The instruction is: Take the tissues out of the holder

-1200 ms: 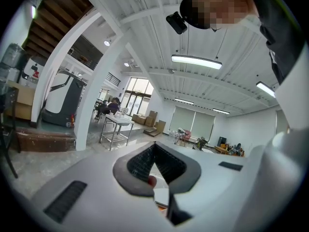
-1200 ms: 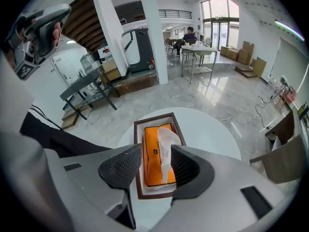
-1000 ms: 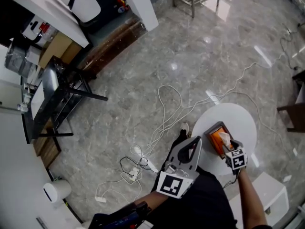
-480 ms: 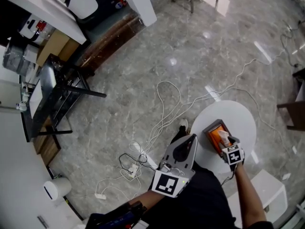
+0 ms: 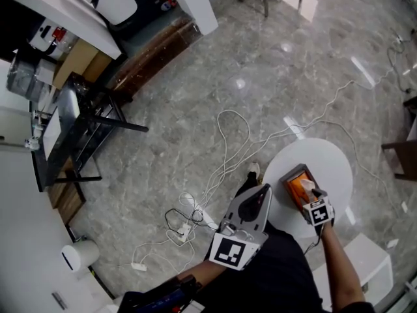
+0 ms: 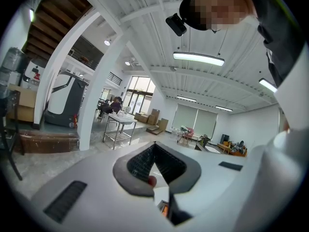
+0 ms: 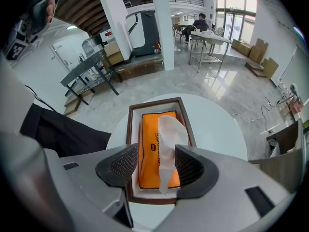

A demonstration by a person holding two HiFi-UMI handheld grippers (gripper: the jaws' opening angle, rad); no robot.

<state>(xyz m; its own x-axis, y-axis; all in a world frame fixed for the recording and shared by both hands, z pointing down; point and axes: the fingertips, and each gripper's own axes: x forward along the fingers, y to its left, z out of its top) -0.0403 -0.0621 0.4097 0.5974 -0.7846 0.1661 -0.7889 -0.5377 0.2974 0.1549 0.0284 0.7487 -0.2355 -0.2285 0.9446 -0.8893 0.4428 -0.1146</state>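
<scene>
The pads of the right gripper (image 7: 157,164) stand wide apart and have just been opening. A white tissue (image 7: 169,129) rises loosely between them, and neither pad presses on it, so the grip is released. The tissue sticks up from the slot of an orange tissue pack (image 7: 148,151), which lies flat inside a dark brown wooden holder (image 7: 155,101) with a white inner lining. The right gripper points steeply down, directly above the near end of the holder. The holder sits on a round white table (image 7: 219,124), towards the edge closest to the person, and the tabletop around it is bare. The left gripper (image 6: 154,146) has its pads clenched together at the tips with nothing in them. It points out roughly level across the room. In the head view it hangs just left of the table, above the person's dark clothing and well apart from the holder. Beyond the table lies a grey marble floor (image 5: 195,109), where white cables (image 5: 225,152) trail in loops.
</scene>
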